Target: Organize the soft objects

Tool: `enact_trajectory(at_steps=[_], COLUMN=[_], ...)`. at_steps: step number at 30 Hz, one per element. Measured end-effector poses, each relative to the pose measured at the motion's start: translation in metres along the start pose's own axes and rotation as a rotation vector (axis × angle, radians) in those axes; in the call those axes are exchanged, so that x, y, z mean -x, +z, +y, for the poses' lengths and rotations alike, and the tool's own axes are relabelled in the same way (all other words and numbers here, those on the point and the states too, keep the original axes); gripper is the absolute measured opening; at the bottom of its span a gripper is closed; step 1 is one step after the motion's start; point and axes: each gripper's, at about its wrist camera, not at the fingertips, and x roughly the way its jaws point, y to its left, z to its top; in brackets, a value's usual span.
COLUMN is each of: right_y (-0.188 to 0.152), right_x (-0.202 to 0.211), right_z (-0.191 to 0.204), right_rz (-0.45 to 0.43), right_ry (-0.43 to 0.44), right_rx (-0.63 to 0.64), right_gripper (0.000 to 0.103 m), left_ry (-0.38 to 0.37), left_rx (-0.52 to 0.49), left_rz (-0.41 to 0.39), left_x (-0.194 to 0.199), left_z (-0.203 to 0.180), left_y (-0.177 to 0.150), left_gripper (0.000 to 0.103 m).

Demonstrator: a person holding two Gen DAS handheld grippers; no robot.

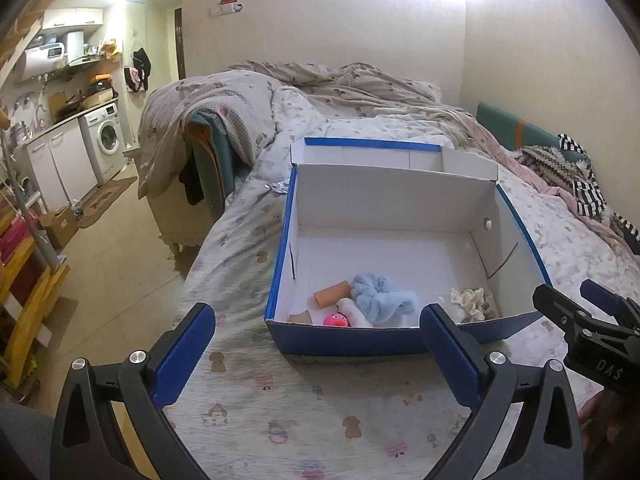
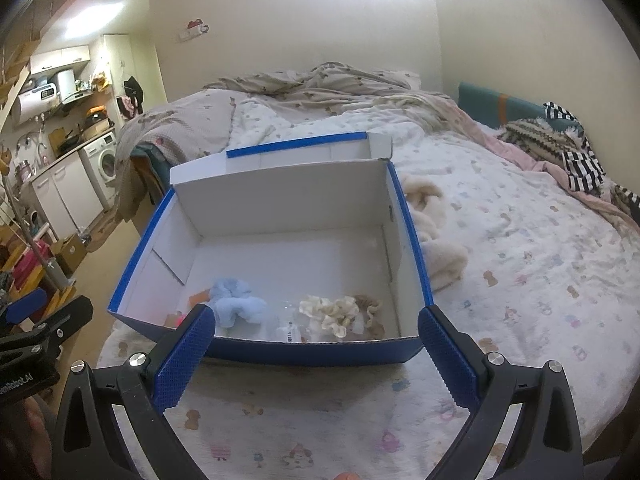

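Both tools hover empty over the bed, near the front wall of the box. Left tool (image 1: pixel 316 344): fingers spread wide, nothing between them. Right tool (image 2: pixel 316 344): same, spread wide and empty.

Box (image 2: pixel 312 354), blue outside and white inside, sits on the patterned bedsheet (image 1: pixel 280 412) at centre frame in both views, lid folded back at the far side. Contents are bunched along the near wall: a light blue scrunchie (image 1: pixel 380 296), a pink ball (image 1: pixel 336 320), an orange tube (image 1: pixel 331 294) and a cream scrunchie (image 2: pixel 330 312) toward the right corner, with a tan one (image 2: pixel 370 308) touching it. A clear packet lies between the blue and cream pieces; I cannot tell its contents.

Still outside: a cream fluffy cloth (image 2: pixel 436 236), just beside the right wall of the box, centre right of the right wrist view. Judgement: this is the next item, and the right tool is the nearer one.

Notes for doing it well:
- Approach from above and bite a thick fold, not a loose edge, or it may slip out.
- Lift clear of the box rim before moving across; a dragging tail may tip the wall.
- Release over the open far half of the box floor.
- Keep the left tool near the box front to steady it if it slides.

Far: rumpled quilt (image 1: pixel 320 80) at upper centre.
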Motion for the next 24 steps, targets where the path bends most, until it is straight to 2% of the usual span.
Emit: enact_trajectory(at_steps=[24], right_y=[-0.0041], right_x=[-0.002], right_z=[0.0006], right_rz=[0.014], right_ry=[0.003], right_rx=[-0.003], right_gripper=[0.103], left_ry=[0.011], left_rx=[-0.017], left_rz=[0.014], left_x=[-0.0064], left_z=[0.0005], left_y=[-0.0037], left_gripper=[0.102])
